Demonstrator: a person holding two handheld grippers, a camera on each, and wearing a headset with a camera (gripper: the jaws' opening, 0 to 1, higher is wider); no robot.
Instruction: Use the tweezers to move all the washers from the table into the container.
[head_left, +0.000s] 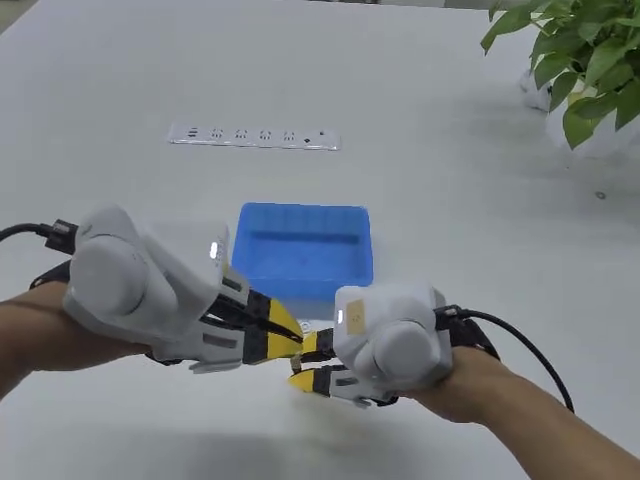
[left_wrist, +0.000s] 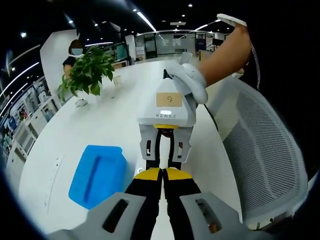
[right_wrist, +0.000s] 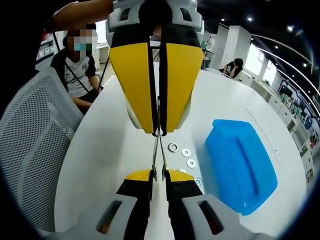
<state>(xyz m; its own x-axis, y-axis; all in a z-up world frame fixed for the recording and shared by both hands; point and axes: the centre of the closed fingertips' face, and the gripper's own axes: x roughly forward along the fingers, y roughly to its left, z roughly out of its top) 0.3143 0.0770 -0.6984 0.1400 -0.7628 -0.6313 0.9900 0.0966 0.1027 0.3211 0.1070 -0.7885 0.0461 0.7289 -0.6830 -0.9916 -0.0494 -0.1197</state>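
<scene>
Progress check, tweezer-and-washer transfer. The shallow blue plastic rectangular container sits on the white table just beyond the two grippers. From the head view I see only bare blue floor inside it and no metal, so I judge nothing is delivered so far.

The small flat silver ring washers lie loose on the table in the right gripper view; I count four, in a short curved row between the tool line and the container's near wall, close to it but not touching. The lowest one sits partly behind a jaw, so more may be hidden there.

The thin metal tweezers run in a straight line between the two grippers, which meet tip to tip. The left gripper has its yellow pads pressed together on one end; the right gripper has its jaws drawn in on the other end, with the two legs showing in the narrow slot between them. I cannot tell which end holds the working tips. The tweezers hang above the table and touch no washer.

Judgement: this is the tool set-up stage, a handover or regrip. All the picking is left to do, at least four pick-and-drop cycles, and it cannot begin until one gripper lets go.
</scene>
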